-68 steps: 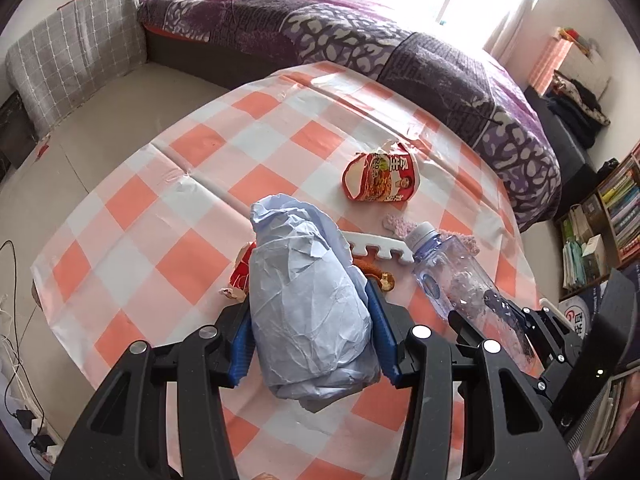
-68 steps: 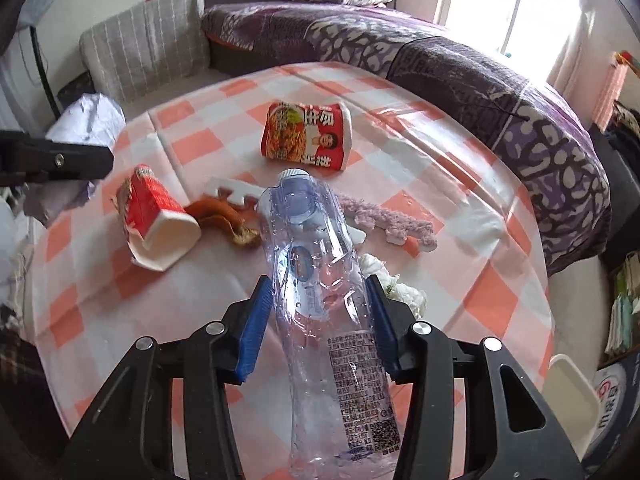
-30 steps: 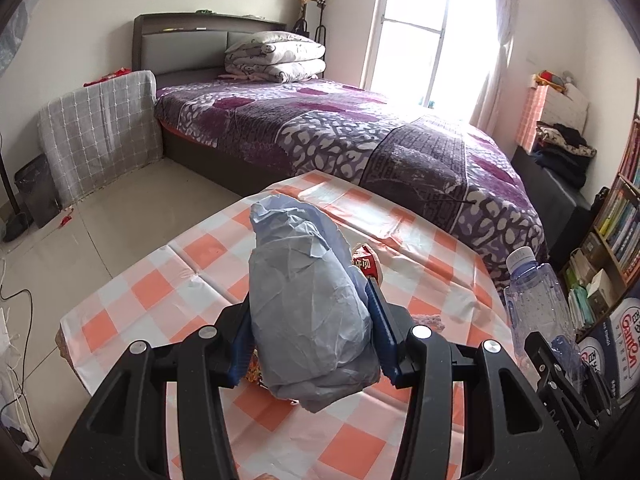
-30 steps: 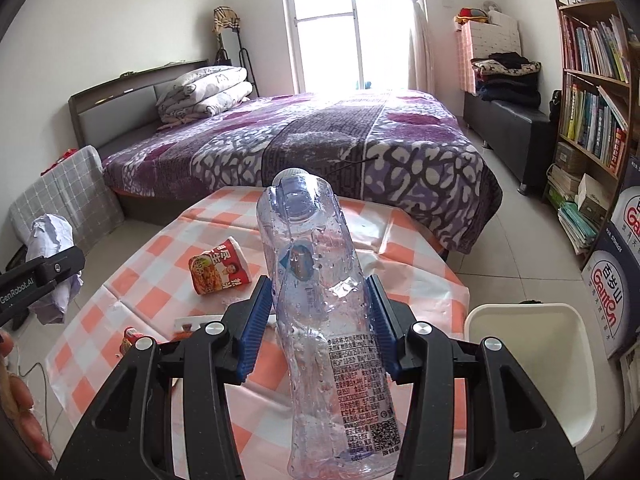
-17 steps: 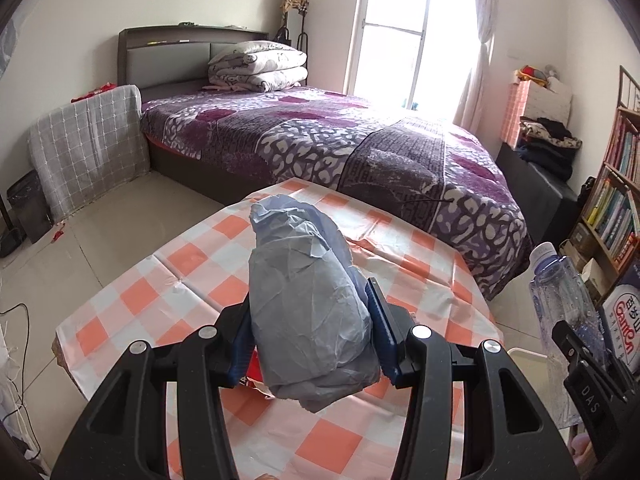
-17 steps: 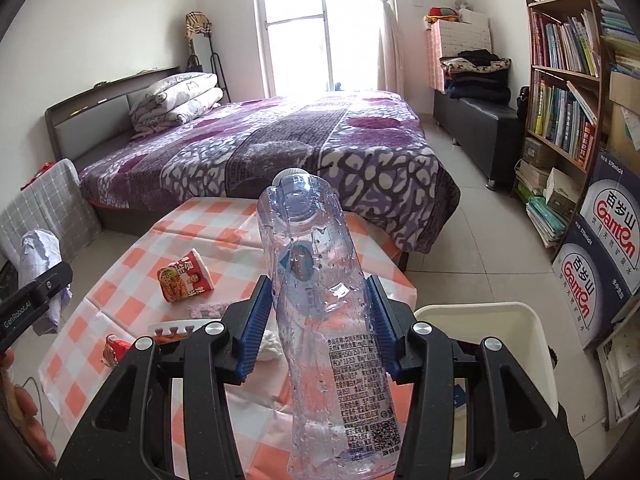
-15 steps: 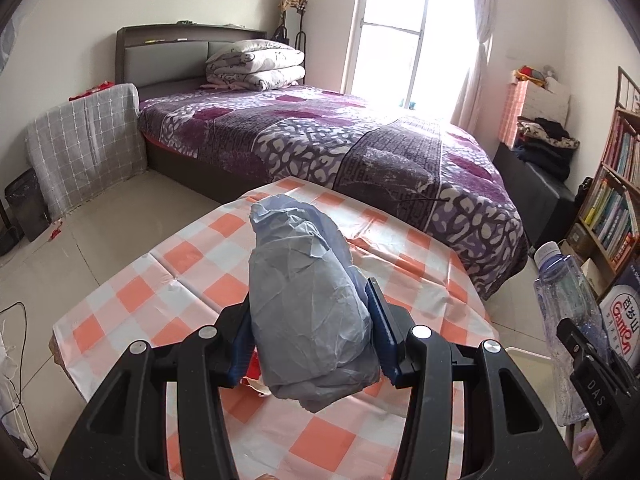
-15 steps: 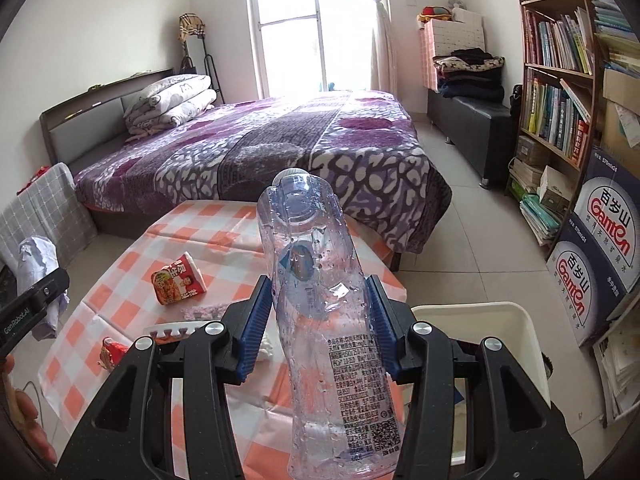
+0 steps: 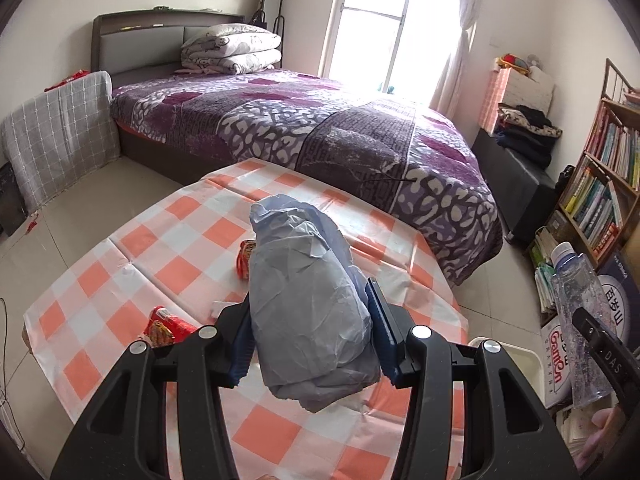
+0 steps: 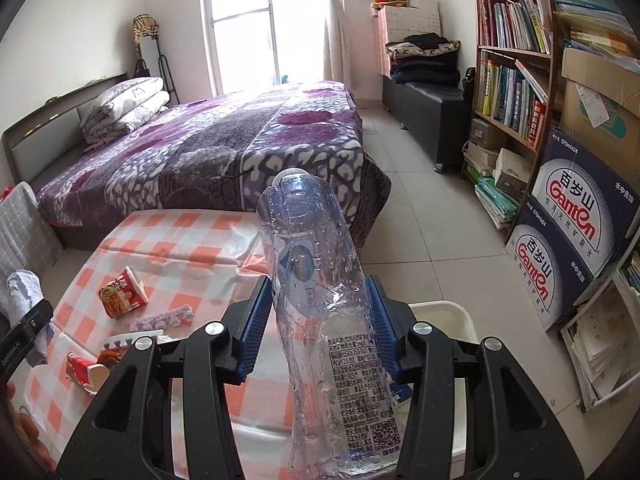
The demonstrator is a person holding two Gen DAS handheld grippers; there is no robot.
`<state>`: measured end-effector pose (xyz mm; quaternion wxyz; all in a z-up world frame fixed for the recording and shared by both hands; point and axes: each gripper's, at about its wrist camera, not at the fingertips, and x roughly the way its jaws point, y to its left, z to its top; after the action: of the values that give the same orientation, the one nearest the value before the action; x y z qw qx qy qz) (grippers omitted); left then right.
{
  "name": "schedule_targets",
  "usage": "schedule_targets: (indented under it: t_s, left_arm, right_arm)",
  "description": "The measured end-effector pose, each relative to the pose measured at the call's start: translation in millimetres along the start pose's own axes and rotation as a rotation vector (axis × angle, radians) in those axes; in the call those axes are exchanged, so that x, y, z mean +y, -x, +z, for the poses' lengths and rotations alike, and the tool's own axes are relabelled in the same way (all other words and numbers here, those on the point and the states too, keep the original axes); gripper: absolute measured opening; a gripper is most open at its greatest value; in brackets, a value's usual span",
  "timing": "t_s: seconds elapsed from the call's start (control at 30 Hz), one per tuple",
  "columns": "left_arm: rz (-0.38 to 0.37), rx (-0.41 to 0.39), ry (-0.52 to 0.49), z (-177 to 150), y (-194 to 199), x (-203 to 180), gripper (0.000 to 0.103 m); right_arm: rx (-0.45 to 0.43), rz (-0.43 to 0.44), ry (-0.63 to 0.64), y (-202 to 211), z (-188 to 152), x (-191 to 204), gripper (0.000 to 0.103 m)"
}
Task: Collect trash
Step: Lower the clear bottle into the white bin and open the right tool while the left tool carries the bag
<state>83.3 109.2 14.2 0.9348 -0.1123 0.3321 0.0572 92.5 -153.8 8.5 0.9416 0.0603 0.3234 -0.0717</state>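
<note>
My left gripper (image 9: 308, 320) is shut on a crumpled pale blue paper wad (image 9: 308, 300), held above the checked table (image 9: 180, 248). My right gripper (image 10: 318, 320) is shut on an empty clear plastic bottle (image 10: 320, 300), held up past the table's right edge, over a white bin (image 10: 452, 312). The bottle also shows at the right of the left wrist view (image 9: 580, 320). The bin's rim (image 9: 516, 350) shows there too. On the table lie a red noodle cup (image 10: 122, 292), a red and white cup on its side (image 10: 84, 368), a purple strip (image 10: 160, 320) and a white toothed strip (image 10: 128, 338).
A bed with a purple cover (image 9: 320, 132) stands beyond the table. A bookshelf (image 10: 516, 60) and blue Ganten cartons (image 10: 576, 240) stand on the right, close to the bin. A grey checked cushion (image 9: 56, 132) leans at the far left. Tiled floor (image 10: 420, 200) lies between bed and shelf.
Both grippers have lifted off the table and swung right, each keeping its hold. The white bin has come into view under the bottle.
</note>
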Motion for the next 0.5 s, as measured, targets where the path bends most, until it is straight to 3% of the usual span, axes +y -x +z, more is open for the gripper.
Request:
schedule_targets:
  t_s: [0.23, 0.4, 0.5]
  left_arm:
    - [-0.072, 0.032, -0.030, -6, -15, -48, 0.049]
    - [-0.100, 0.062, -0.106, -21, -28, -90, 0.049]
    - [-0.120, 0.083, -0.147, -31, -35, -109, 0.050]
  right_arm:
    - [0.034, -0.096, -0.035, -22, 2, -44, 0.046]
    - [0.112, -0.141, -0.075, -43, -5, -78, 0.046]
    - [0.142, -0.155, -0.113, -49, -6, -93, 0.053]
